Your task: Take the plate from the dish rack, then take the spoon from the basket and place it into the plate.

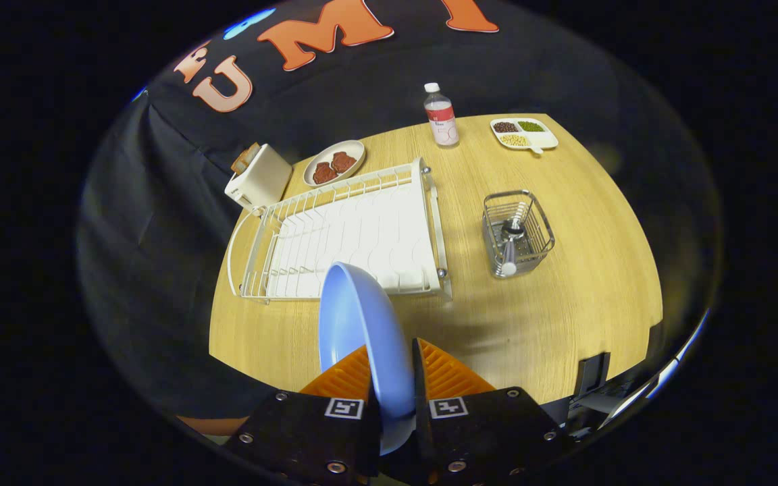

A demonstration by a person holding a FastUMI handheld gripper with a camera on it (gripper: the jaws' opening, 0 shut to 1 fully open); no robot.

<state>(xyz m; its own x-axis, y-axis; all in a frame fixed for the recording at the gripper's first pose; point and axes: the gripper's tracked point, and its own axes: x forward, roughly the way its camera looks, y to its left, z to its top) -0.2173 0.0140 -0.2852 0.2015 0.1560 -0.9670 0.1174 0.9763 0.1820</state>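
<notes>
Ribbed fingers of the gripper [394, 378] are clamped on the rim of a smooth, round blue plate [358, 324], held on edge above the wood-grain table [564, 324]. Beyond it lies the white wire dish rack [348, 236]. Right of the rack, a square metal mesh basket [517, 233] holds the spoon [512, 246].

tongs [392, 378] clamp the blue plate [358, 324] on edge, above the table [564, 324].
</notes>
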